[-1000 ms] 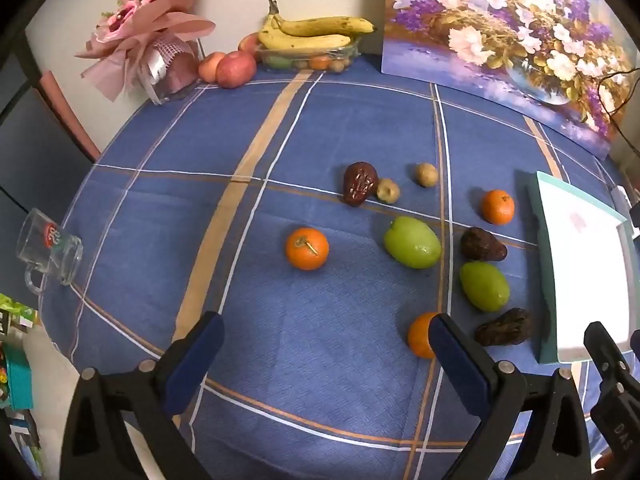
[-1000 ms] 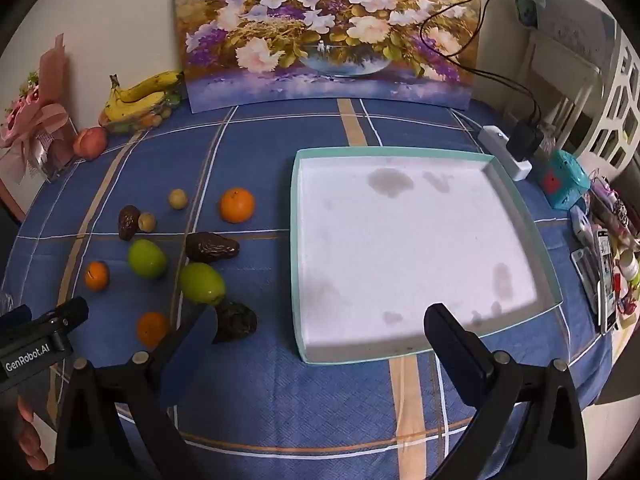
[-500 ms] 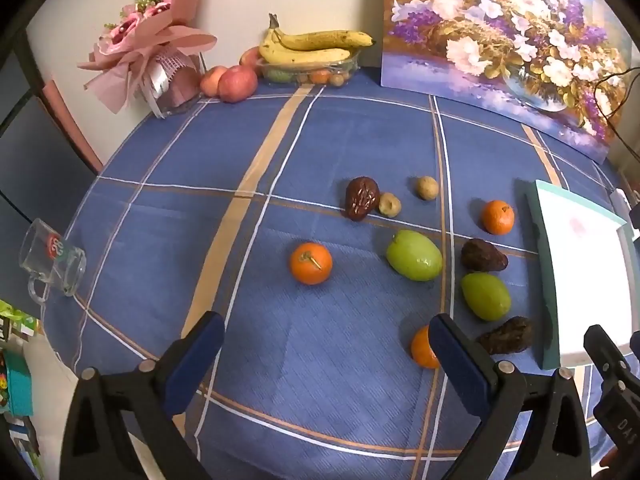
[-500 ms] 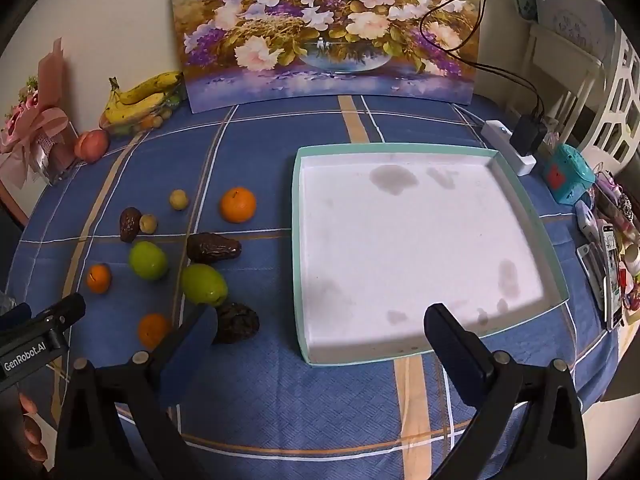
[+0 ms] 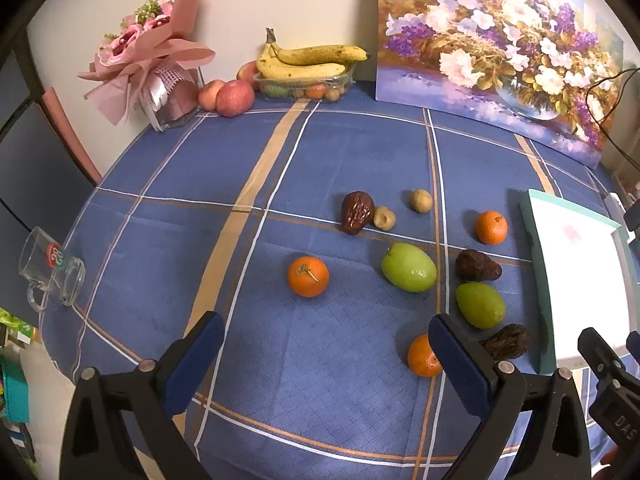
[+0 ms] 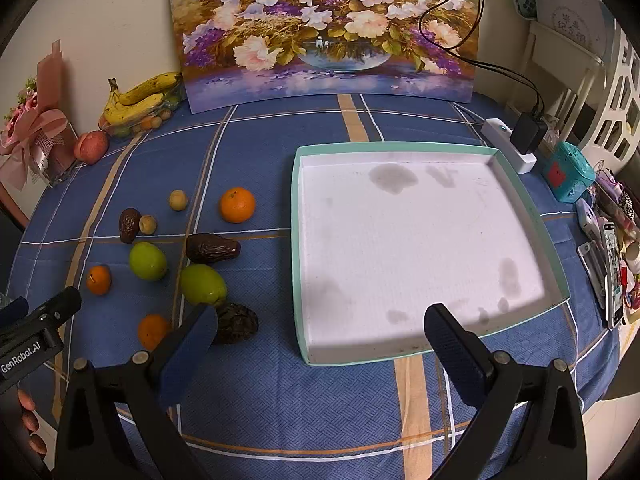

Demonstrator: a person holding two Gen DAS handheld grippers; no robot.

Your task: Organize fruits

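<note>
Loose fruit lies on the blue checked tablecloth: an orange (image 5: 308,276), two green fruits (image 5: 408,267) (image 5: 479,305), oranges (image 5: 491,227) (image 5: 424,356), dark wrinkled dates (image 5: 357,212) (image 5: 477,266) (image 5: 506,342) and small tan fruits (image 5: 421,201). A teal-rimmed white tray (image 6: 297,240) is empty, right of the fruit. My left gripper (image 5: 324,338) is open, above the cloth near the front. My right gripper (image 6: 320,326) is open above the tray's front edge. The same fruits show in the right wrist view, such as the green fruit (image 6: 202,284).
At the back stand a flower painting (image 6: 324,28), a banana box (image 5: 308,68), apples (image 5: 234,98) and a pink bouquet (image 5: 152,64). A glass mug (image 5: 50,270) lies at the left table edge. A power strip (image 6: 510,150), teal box (image 6: 568,176) and clutter sit right.
Both grippers have drawn back and risen slightly; the fruits sit a little lower and farther in view. Nothing was gripped or moved.
</note>
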